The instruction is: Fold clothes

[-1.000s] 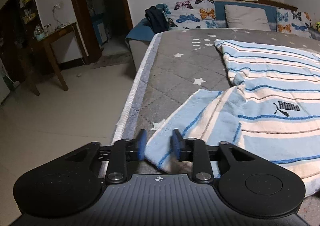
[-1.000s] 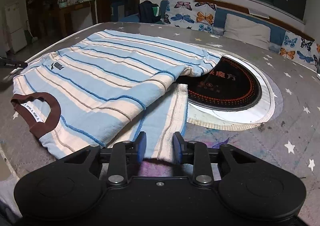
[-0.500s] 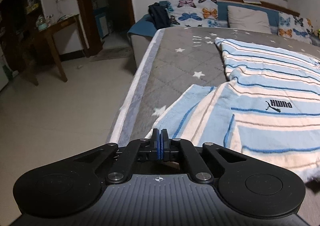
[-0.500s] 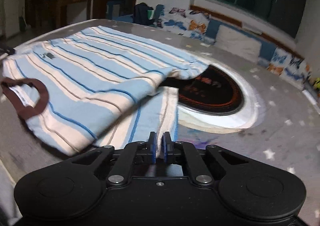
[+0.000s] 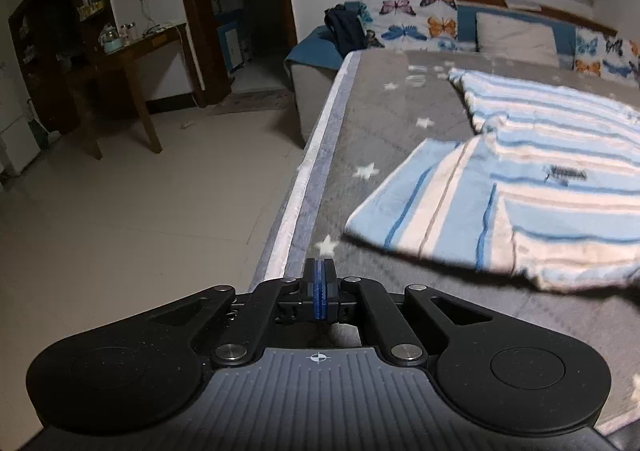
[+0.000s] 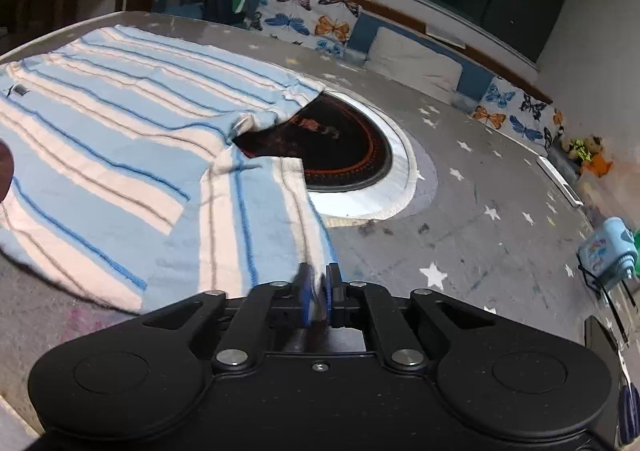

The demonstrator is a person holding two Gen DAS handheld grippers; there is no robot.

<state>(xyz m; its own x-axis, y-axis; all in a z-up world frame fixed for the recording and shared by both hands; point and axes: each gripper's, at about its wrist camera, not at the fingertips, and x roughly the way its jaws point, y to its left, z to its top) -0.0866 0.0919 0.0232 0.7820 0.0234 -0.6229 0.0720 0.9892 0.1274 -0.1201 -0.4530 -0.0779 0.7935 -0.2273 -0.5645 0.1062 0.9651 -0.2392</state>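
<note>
On the left wrist view, left tongs are fully closed on nothing, over the bed edge; the striped shirt lies apart to their right, its sleeve ungrabbed. Right wrist view: right tongs are clamped on the other sleeve's hem, shirt spread flat on the bed. Looks like the sleeve-fold step: right side ready, left grab missed. Next: reopen left, re-pinch the cuff.
</note>
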